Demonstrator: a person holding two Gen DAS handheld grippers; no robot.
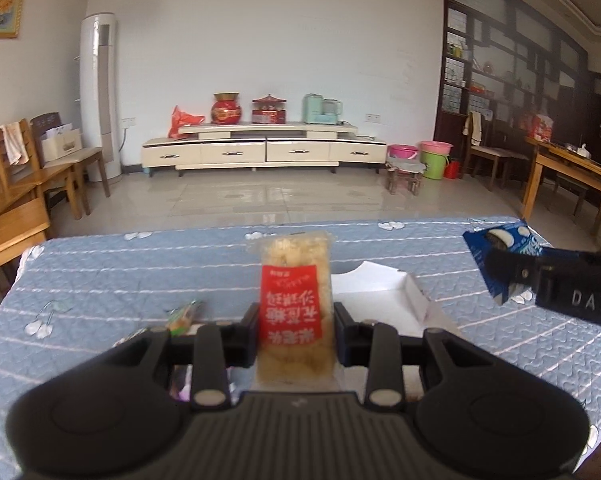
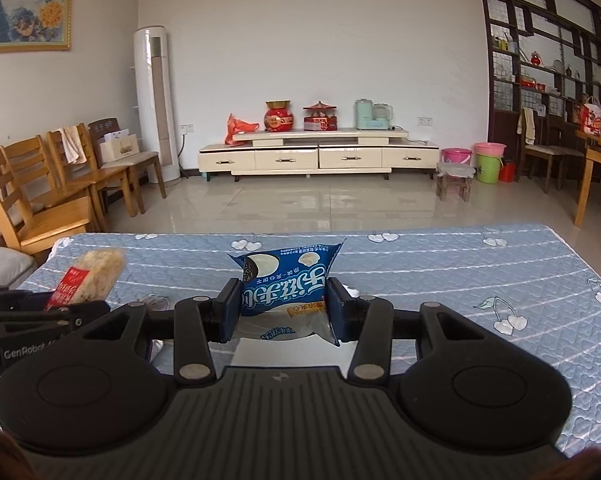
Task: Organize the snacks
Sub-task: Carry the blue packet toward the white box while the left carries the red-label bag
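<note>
Counter [image 1: 100, 272]: blue quilted cover with white hearts, spread out beneath both tongs.
White box [image 1: 380, 288]: open, lying on the counter just beyond and right of the left tongs.
Left tongs [image 1: 296, 330]: clamped on the red-labelled rice cracker pack [image 1: 294, 280], which is lifted clear of the counter and stands out ahead between the pads.
Right tongs [image 2: 278, 310]: pinching the blue cookie packet [image 2: 286, 280], held up off the counter, above the white box.
Small green snack [image 1: 184, 314]: on the counter, just left of the left tongs.
</note>
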